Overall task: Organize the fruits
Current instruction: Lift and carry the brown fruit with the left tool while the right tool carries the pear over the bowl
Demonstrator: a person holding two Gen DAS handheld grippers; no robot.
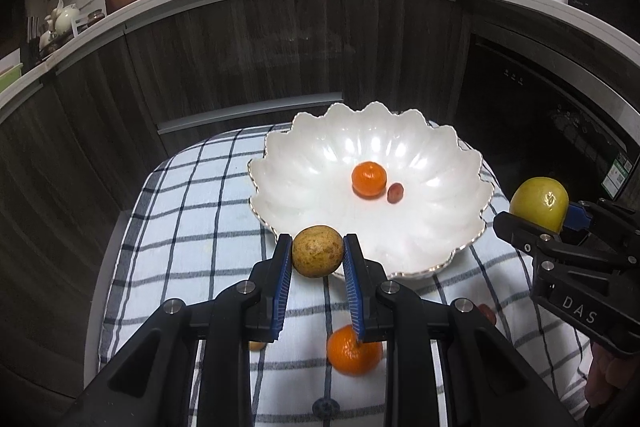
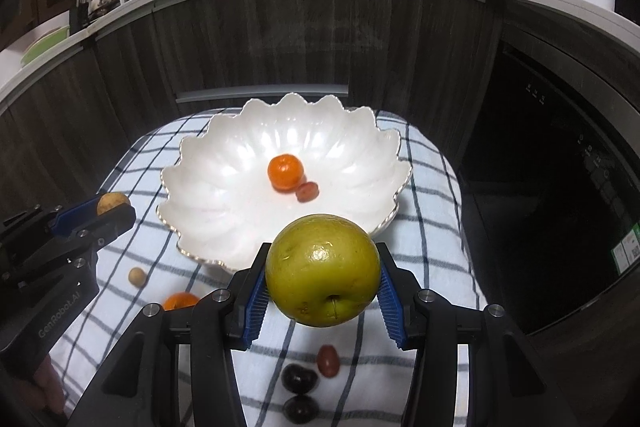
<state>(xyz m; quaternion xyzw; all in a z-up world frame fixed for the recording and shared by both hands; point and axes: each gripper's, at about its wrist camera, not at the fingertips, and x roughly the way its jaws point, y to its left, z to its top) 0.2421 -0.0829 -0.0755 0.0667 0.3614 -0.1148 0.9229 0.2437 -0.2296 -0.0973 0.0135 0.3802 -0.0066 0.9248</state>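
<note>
On the left, the left hand-held gripper (image 1: 317, 255) is closed on a small speckled brown fruit (image 1: 317, 251), held in the air just before the near rim of the white scalloped bowl (image 1: 304, 147). The bowl stands on a checked cloth (image 1: 192, 219) over the worktop and holds two fruits: one mandarin (image 1: 369, 179) with a small reddish fruit (image 1: 395, 193) touching it. To the right, the right hand-held gripper (image 2: 322, 285) is clamped on a large yellow-green apple (image 2: 322, 269), also in the air before the bowl's rim.

Both fruits look to be in transit to the bowl. The next move calls for carrying each over the rim, lowering it and opening the jaws gently so nothing rolls.

On the cloth I count five more: one mandarin (image 2: 180, 301), one small tan fruit (image 2: 137, 275), one reddish fruit (image 2: 328, 360) and two dark ones (image 2: 297, 379).
</note>
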